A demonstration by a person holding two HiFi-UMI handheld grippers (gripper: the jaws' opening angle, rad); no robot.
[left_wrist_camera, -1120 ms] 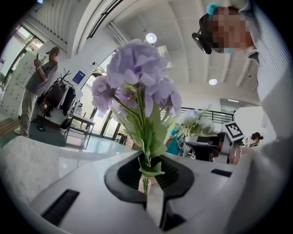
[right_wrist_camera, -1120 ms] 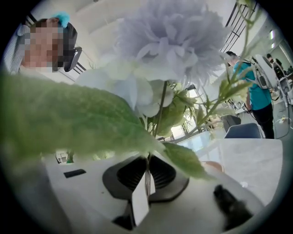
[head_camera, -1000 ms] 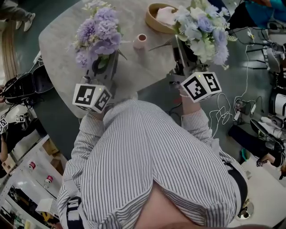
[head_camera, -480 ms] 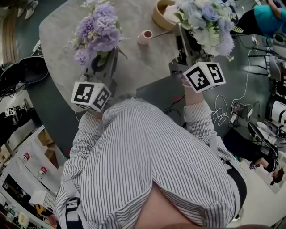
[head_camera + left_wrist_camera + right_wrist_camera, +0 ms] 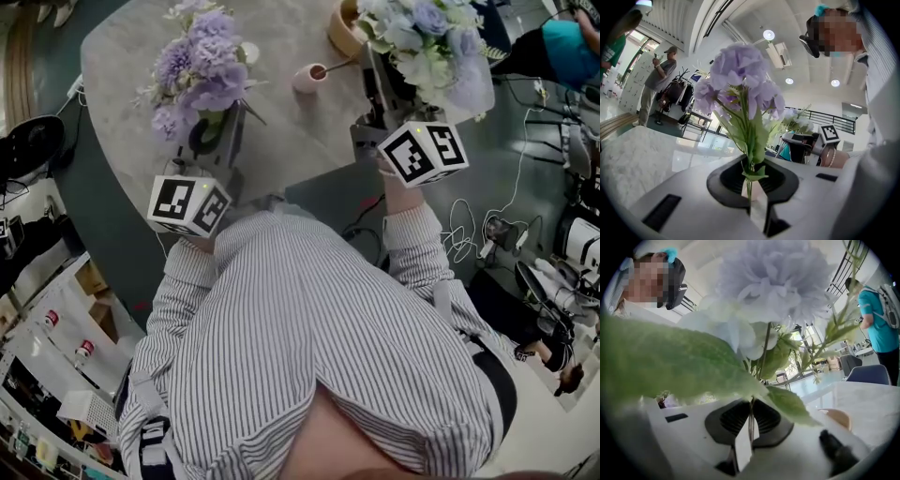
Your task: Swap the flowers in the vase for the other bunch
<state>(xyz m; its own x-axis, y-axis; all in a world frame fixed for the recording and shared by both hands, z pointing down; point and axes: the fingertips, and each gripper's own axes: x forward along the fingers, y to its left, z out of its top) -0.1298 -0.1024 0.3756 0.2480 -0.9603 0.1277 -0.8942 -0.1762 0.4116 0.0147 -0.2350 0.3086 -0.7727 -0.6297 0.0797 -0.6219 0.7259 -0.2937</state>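
Since both bunches look like light artificial sprays on thin, springy stems, neither should weigh on a grip. The soft heads would crush or shed if squeezed, so the bare stem below the leaves is the place to take hold.

That is where each is held. The left gripper has its jaws closed to a narrow gap on the green stems of the purple bunch. The right gripper has its jaws pinching the thin stem of the pale blue and white bunch just under a broad leaf.

From the head view, the left gripper carries the purple bunch over the tabletop. The right gripper carries the pale bunch near the tabletop's right edge. The small pink vase stands on the tabletop between them, apart from both, and its mouth seems free of flowers.

Each bunch has its long axis along the stem, roughly upright, heads up and cut ends down below the jaws. For entry, the chosen stem end would need lining up over the narrow mouth. The top-heavy heads may sway and tip so small a vase.
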